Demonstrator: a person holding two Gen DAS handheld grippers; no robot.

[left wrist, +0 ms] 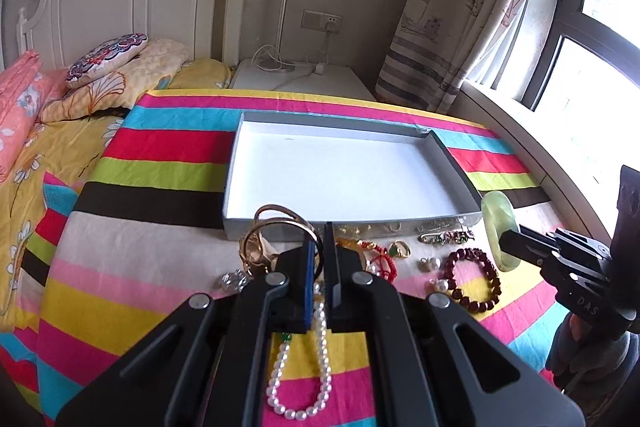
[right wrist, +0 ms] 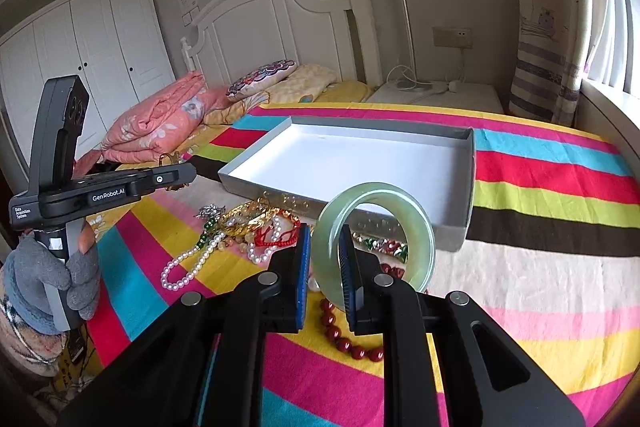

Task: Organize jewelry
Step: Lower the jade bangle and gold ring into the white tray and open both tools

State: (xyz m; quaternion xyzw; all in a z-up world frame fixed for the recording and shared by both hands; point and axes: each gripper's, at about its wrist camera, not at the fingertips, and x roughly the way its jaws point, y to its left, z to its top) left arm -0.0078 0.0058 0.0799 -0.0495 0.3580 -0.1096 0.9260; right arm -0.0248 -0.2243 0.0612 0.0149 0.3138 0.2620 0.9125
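Note:
A shallow grey box (left wrist: 456, 163) with a white floor lies on the striped bed cover; it also shows in the right wrist view (right wrist: 468, 183). My left gripper (left wrist: 320, 235) is shut on a gold bangle (left wrist: 276, 219), held above the jewelry pile just before the box. My right gripper (right wrist: 325, 247) is shut on a pale green jade bangle (right wrist: 420, 227), held upright near the box's front edge; the jade bangle shows at the right of the left wrist view (left wrist: 498, 223). A pearl necklace (left wrist: 320, 347) and a dark red bead bracelet (left wrist: 476, 279) lie on the cover.
More jewelry lies before the box: a green-stone ring (left wrist: 398, 249), a brooch (left wrist: 448, 237), red cord bracelets (right wrist: 280, 231), gold chains (right wrist: 248, 219). Folded pink quilt (right wrist: 160, 123) and pillows sit at the bed head. A white nightstand (left wrist: 312, 79) and window (left wrist: 592, 75) lie beyond.

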